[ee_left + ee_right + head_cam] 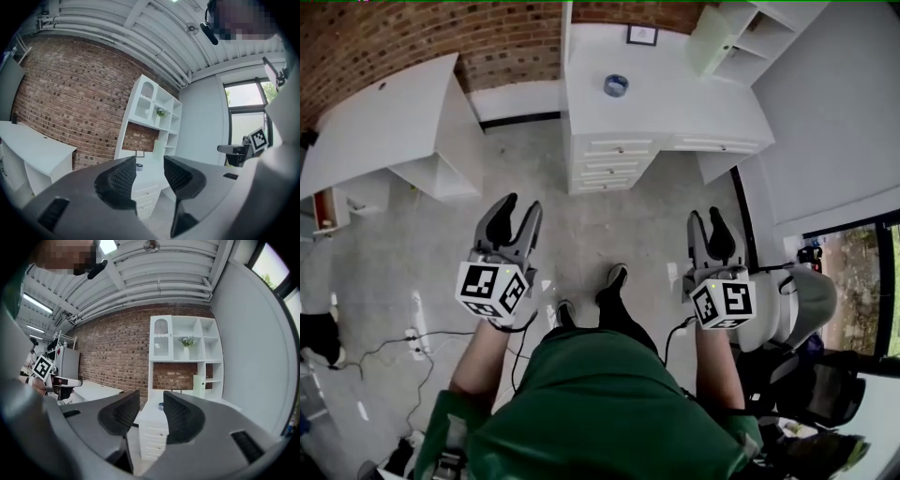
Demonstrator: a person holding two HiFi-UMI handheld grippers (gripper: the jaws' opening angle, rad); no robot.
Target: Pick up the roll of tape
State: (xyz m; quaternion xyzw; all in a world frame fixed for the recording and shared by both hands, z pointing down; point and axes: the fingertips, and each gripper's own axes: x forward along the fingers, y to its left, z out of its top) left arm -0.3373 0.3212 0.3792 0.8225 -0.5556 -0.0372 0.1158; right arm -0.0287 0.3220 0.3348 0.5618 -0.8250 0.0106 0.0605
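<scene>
The roll of tape [616, 85], blue and grey, lies flat on the white desk [675, 103] far ahead of me. Both grippers hang over the floor, well short of the desk. My left gripper [517, 208] stands open with nothing between its jaws. In the left gripper view the left gripper [150, 164] frames the tape [139, 166], which is tiny in the gap between the jaws. My right gripper [705, 217] is open and empty too. In the right gripper view the right gripper [151, 399] shows the tape [161, 406] just beyond its jaws.
The desk has drawers [614, 159] facing me, and a white shelf unit [741, 37] stands at its right end. A small picture frame [642, 35] leans at the desk's back. A second white desk [384, 122] stands on the left. Cables and a power strip [417, 342] lie on the floor, with an office chair [797, 309] at the right.
</scene>
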